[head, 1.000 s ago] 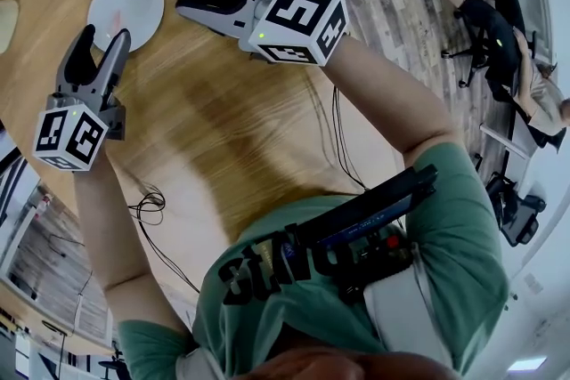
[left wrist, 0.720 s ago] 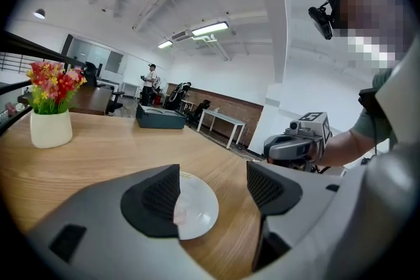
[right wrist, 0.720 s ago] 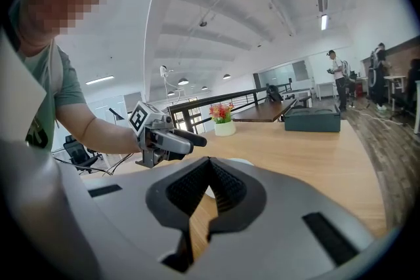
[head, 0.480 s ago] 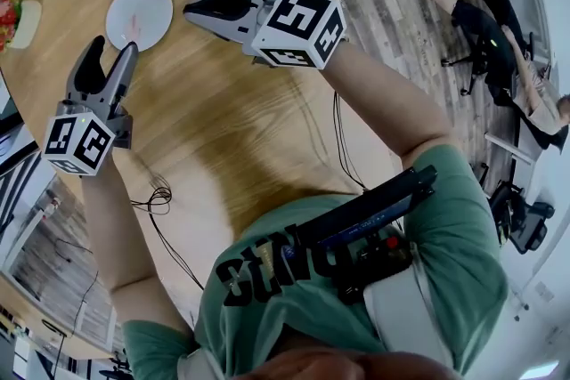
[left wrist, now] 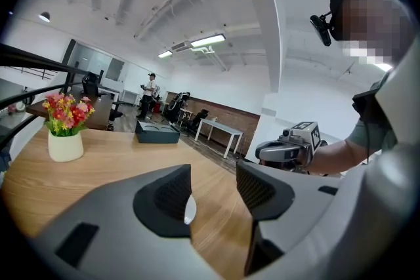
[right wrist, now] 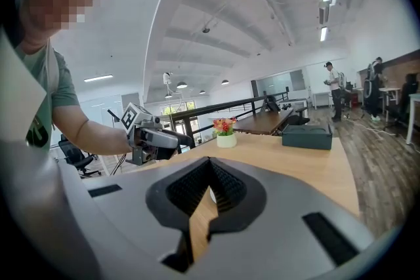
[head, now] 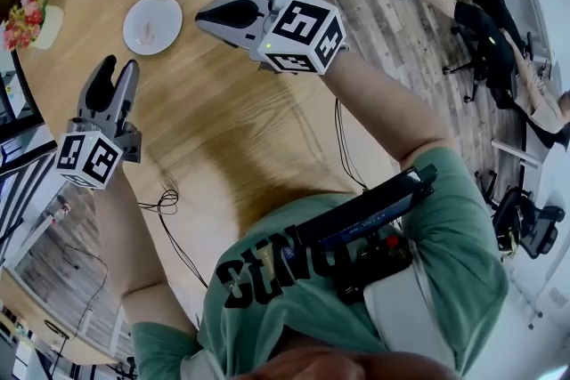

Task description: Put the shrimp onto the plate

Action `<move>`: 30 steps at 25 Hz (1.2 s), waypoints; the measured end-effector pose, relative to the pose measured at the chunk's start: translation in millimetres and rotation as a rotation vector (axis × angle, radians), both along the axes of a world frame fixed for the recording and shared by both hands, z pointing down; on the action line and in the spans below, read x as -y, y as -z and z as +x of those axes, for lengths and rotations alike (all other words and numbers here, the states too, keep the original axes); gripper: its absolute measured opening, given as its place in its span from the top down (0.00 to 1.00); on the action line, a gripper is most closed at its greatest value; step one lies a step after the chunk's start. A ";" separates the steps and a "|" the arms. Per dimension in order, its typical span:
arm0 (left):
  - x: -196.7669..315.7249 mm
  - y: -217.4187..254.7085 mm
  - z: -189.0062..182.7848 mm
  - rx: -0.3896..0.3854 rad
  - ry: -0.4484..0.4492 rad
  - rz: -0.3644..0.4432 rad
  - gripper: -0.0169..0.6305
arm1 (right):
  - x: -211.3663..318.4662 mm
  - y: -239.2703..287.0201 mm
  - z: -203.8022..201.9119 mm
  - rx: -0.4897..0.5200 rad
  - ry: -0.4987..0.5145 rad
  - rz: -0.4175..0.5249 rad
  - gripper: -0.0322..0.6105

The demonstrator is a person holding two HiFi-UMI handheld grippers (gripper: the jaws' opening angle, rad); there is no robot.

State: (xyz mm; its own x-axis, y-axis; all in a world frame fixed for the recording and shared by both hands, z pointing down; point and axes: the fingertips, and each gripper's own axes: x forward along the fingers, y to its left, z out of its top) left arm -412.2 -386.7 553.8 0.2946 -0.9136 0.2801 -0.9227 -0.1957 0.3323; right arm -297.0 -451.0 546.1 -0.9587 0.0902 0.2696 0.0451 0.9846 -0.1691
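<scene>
A small white plate (head: 152,24) lies on the round wooden table (head: 223,120), and a pale pink piece on it looks like the shrimp (head: 146,33). My left gripper (head: 118,67) hovers short of the plate on its near left. Its jaws have just been closing but still stand apart, with nothing between them. In the left gripper view a sliver of the plate (left wrist: 189,210) shows past the left gripper (left wrist: 213,190). My right gripper (head: 203,16) hangs to the right of the plate, shut and empty. Its pads meet at the tip in the right gripper view (right wrist: 210,167).
A white vase of red and yellow flowers (head: 36,22) stands at the table's far left edge. A dark flat box (left wrist: 157,133) lies further back on the table. Cables (head: 160,205) trail off the near edge. A person sits on a chair (head: 499,31) at the right.
Both grippers have drawn back from the plate, which now looks smaller and farther off. The left jaws stand narrower than before. The vase has come into view.
</scene>
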 end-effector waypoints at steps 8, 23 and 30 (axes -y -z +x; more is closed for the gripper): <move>-62.6 46.8 -12.6 0.020 0.117 0.073 0.88 | -24.9 33.4 4.5 0.018 -0.013 0.016 0.95; -283.7 121.5 -79.9 0.094 0.296 0.138 0.97 | -138.6 92.1 -22.4 0.039 -0.070 0.024 0.95; -385.3 131.8 -108.4 0.087 0.304 0.137 0.97 | -216.9 123.4 -44.1 0.032 -0.090 0.060 0.95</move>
State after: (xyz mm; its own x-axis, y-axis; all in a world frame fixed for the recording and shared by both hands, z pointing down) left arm -520.6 -1.4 421.9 -0.0161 -0.9869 0.1604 -0.9694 0.0547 0.2393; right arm -341.1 -234.1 422.7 -0.9705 -0.0119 0.2407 -0.0394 0.9932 -0.1098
